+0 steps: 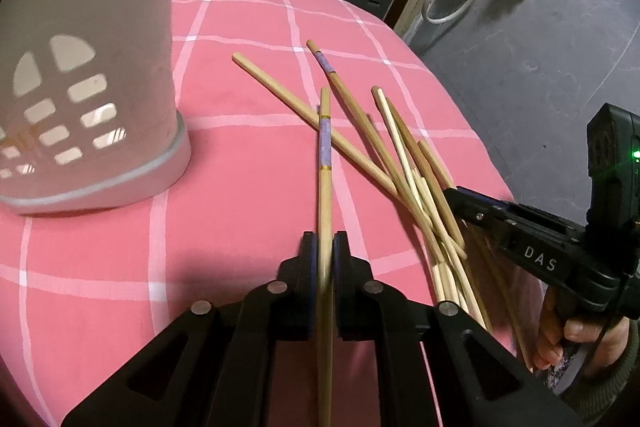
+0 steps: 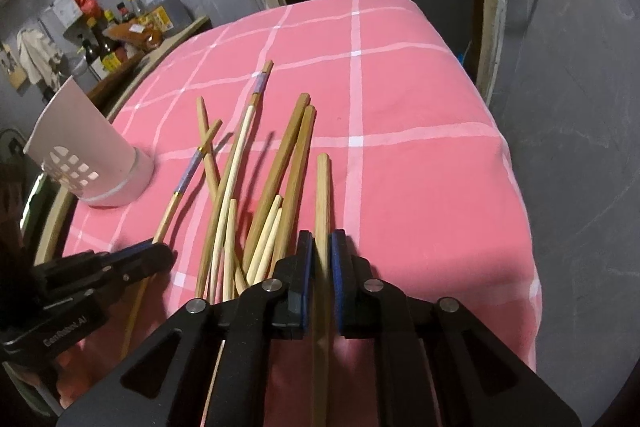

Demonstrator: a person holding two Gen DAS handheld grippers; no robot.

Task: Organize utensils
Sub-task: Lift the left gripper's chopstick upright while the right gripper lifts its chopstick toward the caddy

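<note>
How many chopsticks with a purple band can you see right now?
2. One banded chopstick is clamped in the left gripper; the other lies loose on the pink cloth, crossing the pile. Plain sticks overlap there, so another could be hidden.

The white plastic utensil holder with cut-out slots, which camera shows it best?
The right wrist view: the white plastic utensil holder stands whole on the pink checked tablecloth, rim to base. The left wrist view shows it close and large, but its top and left side are cropped.
</note>
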